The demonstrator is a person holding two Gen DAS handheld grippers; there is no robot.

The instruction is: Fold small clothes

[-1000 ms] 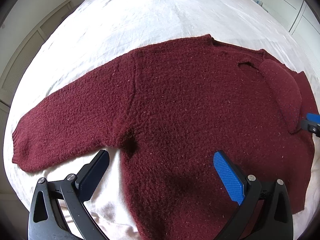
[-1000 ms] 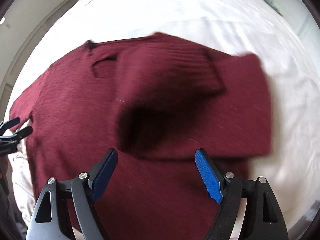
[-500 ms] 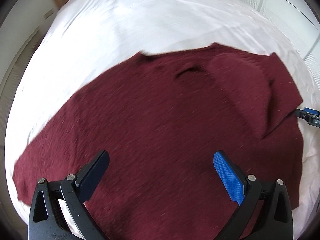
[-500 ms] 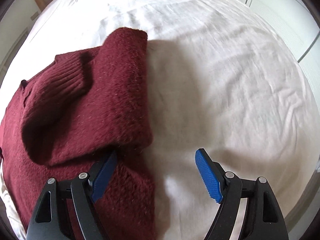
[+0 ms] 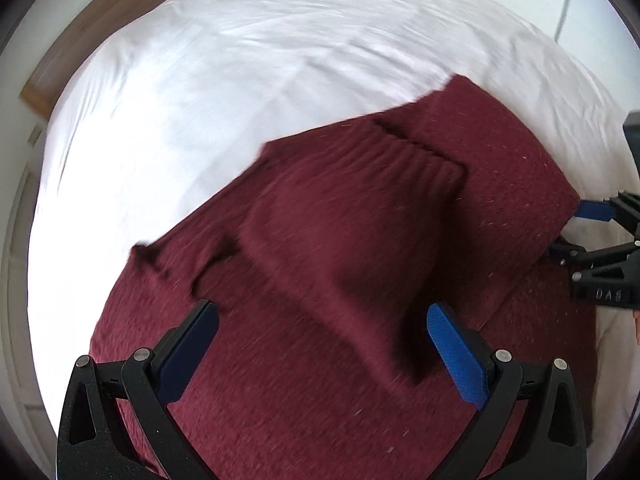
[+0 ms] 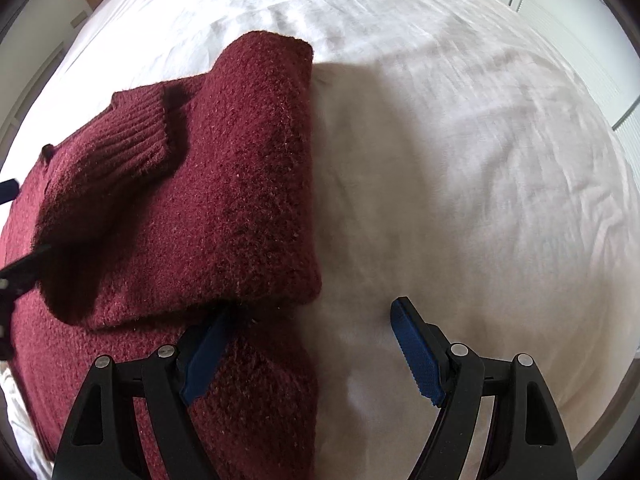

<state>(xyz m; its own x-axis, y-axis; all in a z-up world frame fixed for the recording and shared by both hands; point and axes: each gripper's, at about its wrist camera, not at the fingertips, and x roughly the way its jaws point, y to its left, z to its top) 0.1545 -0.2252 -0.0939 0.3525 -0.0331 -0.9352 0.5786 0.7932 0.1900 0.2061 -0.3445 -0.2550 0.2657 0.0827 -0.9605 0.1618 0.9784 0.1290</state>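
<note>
Sleeve fold laid in, next side of the fuzzy maroon knitted sweater (image 6: 224,200) awaits.

It lies flat on the white-sheeted bed (image 6: 460,140), one sleeve folded across its body. The right gripper (image 6: 308,348) hangs wide and empty at the folded edge; the left gripper (image 5: 320,344), also wide and empty, hovers above. Judged next: grasping the unfolded side needs jaws pinching an edge.

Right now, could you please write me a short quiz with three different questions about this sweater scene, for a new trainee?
1. True or false: the right gripper is shut on the sweater.
2. Which part lies folded across the sweater's body? A) the hem B) a sleeve C) a sock
3. Fill in: the sweater lies on a white ____.

Key: 1 false, the gripper is open; 2 B; 3 sheet.
</note>
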